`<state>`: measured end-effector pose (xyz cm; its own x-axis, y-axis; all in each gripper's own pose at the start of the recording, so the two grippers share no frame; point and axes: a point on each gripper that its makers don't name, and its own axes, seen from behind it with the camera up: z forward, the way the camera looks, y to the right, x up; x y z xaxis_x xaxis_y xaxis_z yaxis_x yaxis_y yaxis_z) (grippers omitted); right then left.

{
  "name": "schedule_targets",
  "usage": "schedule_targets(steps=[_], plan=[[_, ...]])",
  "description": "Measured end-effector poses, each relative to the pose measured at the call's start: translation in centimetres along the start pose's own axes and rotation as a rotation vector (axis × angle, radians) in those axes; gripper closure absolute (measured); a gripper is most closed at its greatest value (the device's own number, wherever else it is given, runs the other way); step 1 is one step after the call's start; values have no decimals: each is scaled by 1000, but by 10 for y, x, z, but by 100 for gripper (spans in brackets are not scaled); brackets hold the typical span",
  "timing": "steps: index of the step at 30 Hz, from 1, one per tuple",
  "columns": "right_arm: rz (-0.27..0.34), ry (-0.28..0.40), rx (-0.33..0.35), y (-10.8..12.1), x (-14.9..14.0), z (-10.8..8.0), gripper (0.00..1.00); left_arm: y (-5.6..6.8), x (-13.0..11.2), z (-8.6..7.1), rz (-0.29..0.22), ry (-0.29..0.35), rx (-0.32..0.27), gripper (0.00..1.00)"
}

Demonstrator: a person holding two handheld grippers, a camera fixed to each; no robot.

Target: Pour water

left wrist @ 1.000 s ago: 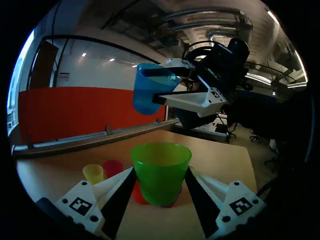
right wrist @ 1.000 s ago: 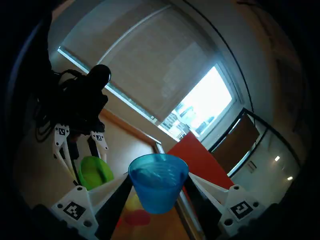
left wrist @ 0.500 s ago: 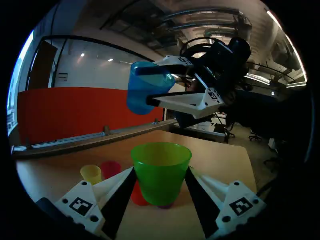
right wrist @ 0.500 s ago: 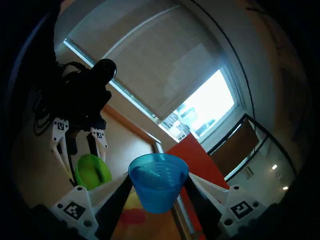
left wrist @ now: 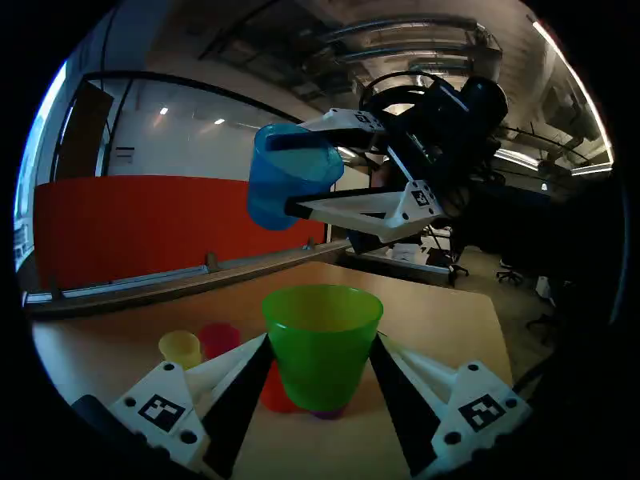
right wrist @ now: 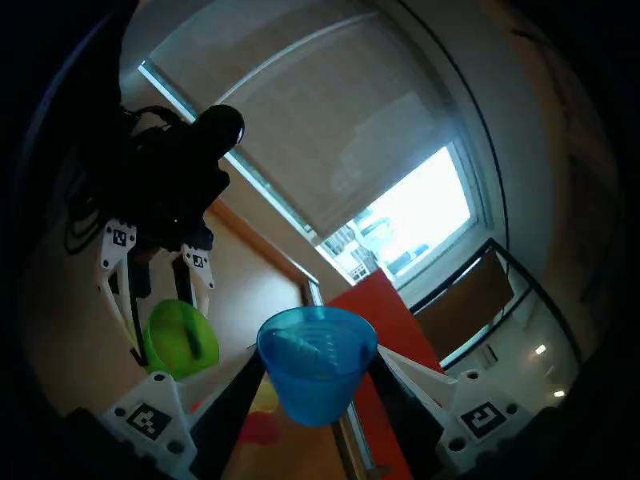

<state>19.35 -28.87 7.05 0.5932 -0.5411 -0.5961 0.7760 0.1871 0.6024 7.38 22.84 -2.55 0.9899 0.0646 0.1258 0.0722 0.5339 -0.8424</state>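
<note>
In the left gripper view my left gripper (left wrist: 320,364) is shut on a green cup (left wrist: 322,340), held upright just above the wooden table (left wrist: 432,316). Above it and a little to the left hangs a blue cup (left wrist: 284,182), tilted, with the right gripper (left wrist: 300,172) shut on it. In the right gripper view the same blue cup (right wrist: 317,373) sits between my right gripper's (right wrist: 317,376) fingers, water showing inside it. The green cup (right wrist: 178,348) and the left gripper (right wrist: 164,320) lie below and to the left.
A yellow cup (left wrist: 180,348) and a red cup (left wrist: 220,338) stand on the table at the left. Another red cup (left wrist: 276,392) and a purple one sit behind the green cup. An orange wall panel (left wrist: 160,220) and a rail edge the table's far side.
The right gripper has carried the blue cup a little leftward and tipped it further over the green cup. The left gripper and green cup have stayed put.
</note>
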Motion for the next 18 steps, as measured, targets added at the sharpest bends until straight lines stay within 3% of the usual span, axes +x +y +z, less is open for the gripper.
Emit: schedule_targets(steps=[18], plan=[[-81, -11, -4, 1, 5, -1, 10, 2, 6, 0, 1, 18, 1, 19]])
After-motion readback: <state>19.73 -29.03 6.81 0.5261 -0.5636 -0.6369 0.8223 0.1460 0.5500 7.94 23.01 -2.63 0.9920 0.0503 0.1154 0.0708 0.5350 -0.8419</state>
